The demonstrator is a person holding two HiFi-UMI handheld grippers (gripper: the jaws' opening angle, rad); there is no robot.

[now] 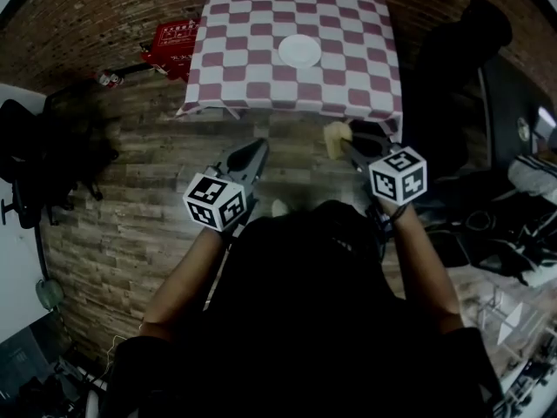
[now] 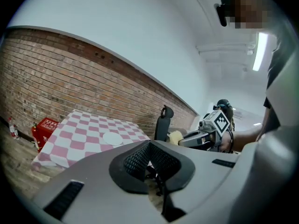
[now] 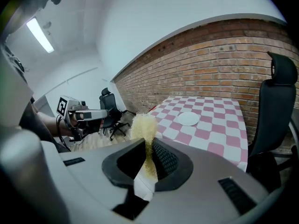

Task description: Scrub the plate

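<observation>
A small white plate (image 1: 298, 50) lies on the table with the pink-and-white checked cloth (image 1: 235, 77), well ahead of both grippers; it also shows as the plate (image 2: 112, 138) and the plate (image 3: 188, 119) in the gripper views. My right gripper (image 1: 342, 141) is shut on a yellow sponge (image 3: 144, 134), which sticks up out of the jaws; the sponge (image 1: 335, 139) hangs short of the table's near edge. My left gripper (image 1: 258, 152) is shut with nothing between its jaws, held over the wooden floor beside the right one.
A black office chair (image 1: 461, 68) stands at the table's right side. A red box (image 1: 174, 40) and a small red extinguisher (image 1: 108, 79) sit by the brick wall at the left. More dark chairs (image 1: 52, 155) stand at far left. Clutter lies on the floor at the right.
</observation>
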